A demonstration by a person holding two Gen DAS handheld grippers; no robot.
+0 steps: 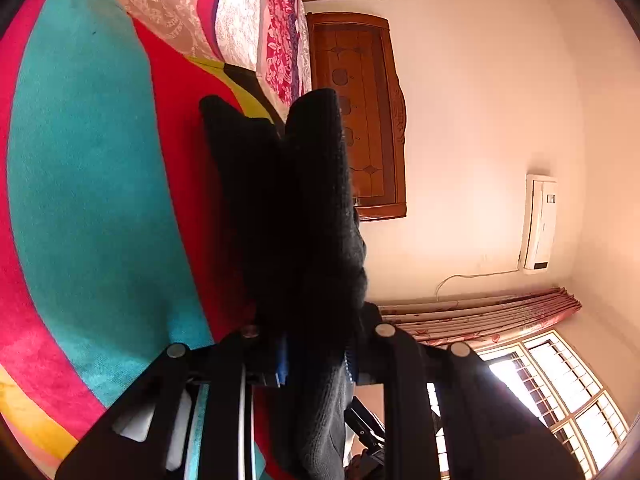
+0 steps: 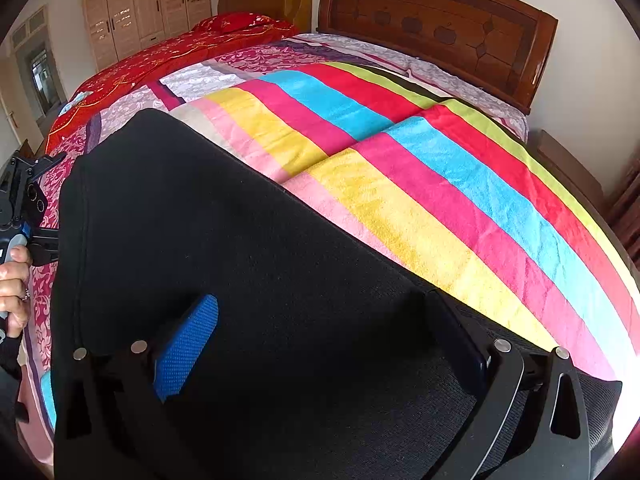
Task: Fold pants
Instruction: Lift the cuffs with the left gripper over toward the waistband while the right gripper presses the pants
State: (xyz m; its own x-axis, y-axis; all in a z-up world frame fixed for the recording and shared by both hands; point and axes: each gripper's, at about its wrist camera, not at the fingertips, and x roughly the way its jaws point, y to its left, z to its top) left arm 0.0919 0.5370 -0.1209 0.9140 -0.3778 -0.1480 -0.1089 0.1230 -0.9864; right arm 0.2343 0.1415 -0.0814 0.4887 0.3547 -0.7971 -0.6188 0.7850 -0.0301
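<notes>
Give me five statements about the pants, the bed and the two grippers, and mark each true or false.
1. The pants are black. True.
2. The left gripper is empty. False: black fabric is pinched between its fingers.
3. The right gripper stands open over the pants. True.
4. The pants lie on a plain white sheet. False: on a striped towel.
5. The headboard is wooden. True.

No text, label, brand or number can be read on anything in either view.
</notes>
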